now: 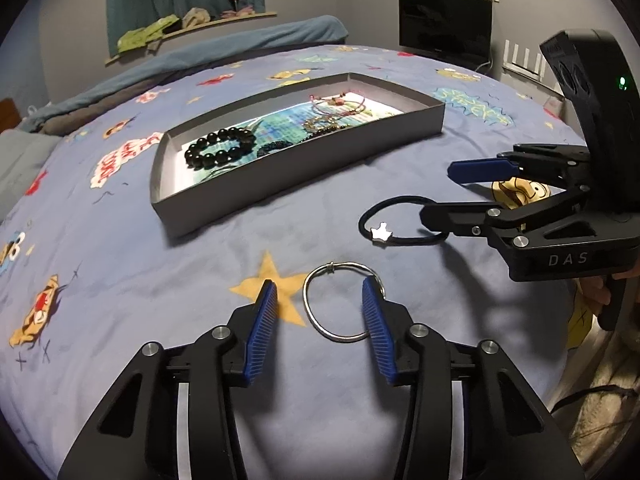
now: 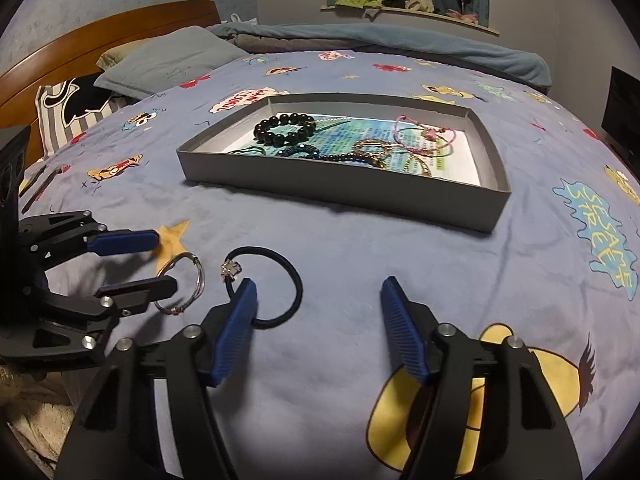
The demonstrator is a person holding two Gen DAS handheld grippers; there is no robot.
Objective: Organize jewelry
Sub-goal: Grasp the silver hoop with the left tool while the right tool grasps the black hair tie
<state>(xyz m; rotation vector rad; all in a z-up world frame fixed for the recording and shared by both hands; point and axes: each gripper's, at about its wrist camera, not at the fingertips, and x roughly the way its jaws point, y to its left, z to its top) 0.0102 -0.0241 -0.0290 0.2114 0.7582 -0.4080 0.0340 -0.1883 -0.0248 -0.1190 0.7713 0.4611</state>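
A silver wire bangle (image 1: 340, 304) lies on the blue bedspread between the open fingers of my left gripper (image 1: 320, 300); its right side touches the right pad. It also shows in the right wrist view (image 2: 182, 282). A black elastic band with a silver star charm (image 1: 400, 220) lies beside it; my right gripper (image 1: 436, 192) is open around its right end. In the right wrist view the band (image 2: 276, 280) lies by the left pad of my right gripper (image 2: 318, 300). A grey tray (image 1: 400, 136) holds a black bead bracelet (image 1: 220, 148), gold chains and pink cords.
The bed carries a cartoon-print spread. Pillows (image 2: 168, 60) and a wooden headboard (image 2: 100, 36) are at one end, a rolled blue blanket (image 2: 440, 48) along the far side. A dark monitor (image 1: 444, 26) stands beyond the bed.
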